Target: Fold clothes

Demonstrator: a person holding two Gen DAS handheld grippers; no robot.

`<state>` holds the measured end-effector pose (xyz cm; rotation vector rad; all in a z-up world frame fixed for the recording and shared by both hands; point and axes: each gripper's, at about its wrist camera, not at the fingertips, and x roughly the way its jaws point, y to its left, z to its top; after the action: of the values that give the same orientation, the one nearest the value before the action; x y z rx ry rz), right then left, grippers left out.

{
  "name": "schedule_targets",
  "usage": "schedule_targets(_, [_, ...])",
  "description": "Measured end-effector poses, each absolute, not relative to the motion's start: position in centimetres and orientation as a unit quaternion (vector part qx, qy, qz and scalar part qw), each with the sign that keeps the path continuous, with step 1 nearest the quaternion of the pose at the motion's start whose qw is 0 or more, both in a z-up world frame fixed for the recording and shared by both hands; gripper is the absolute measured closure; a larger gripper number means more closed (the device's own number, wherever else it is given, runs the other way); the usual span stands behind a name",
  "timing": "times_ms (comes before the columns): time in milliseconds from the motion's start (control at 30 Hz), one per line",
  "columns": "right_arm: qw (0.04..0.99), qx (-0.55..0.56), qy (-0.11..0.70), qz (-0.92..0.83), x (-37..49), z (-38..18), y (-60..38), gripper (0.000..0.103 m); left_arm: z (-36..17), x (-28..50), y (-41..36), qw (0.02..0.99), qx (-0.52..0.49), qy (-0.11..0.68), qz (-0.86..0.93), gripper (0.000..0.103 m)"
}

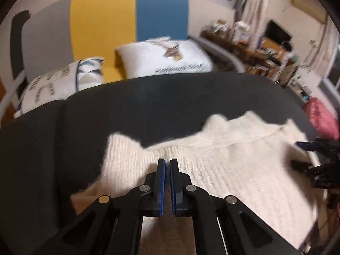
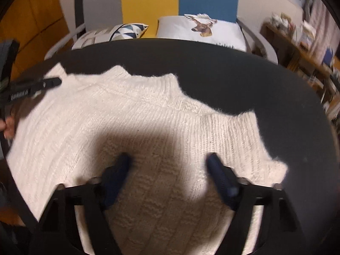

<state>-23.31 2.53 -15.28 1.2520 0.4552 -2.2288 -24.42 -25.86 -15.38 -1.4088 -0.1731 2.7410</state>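
A cream knitted sweater [image 1: 233, 165] lies spread on a dark grey table [image 1: 148, 102]. My left gripper [image 1: 167, 161] hovers over the sweater's left part with its jaws nearly together and nothing between them. In the right wrist view the same sweater [image 2: 131, 114] fills the middle, and my right gripper [image 2: 170, 159] is wide open just above it, holding nothing. The left gripper shows at the left edge of that view [image 2: 51, 82]. The right gripper shows at the right edge of the left wrist view [image 1: 306, 155].
Behind the table stands a seat with yellow and blue panels [image 1: 131, 14] and two white pillows [image 1: 165, 57]. A cluttered wooden shelf [image 1: 255, 48] is at the right. A pink garment [image 1: 320, 116] lies at the table's right edge.
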Motion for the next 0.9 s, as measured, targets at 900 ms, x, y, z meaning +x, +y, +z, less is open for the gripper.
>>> schedule_targets(900, [0.467, 0.520, -0.074, -0.711, -14.6, -13.3, -0.8, 0.016, -20.3, -5.9, -36.6, 0.226, -0.431, -0.354, 0.799, 0.073])
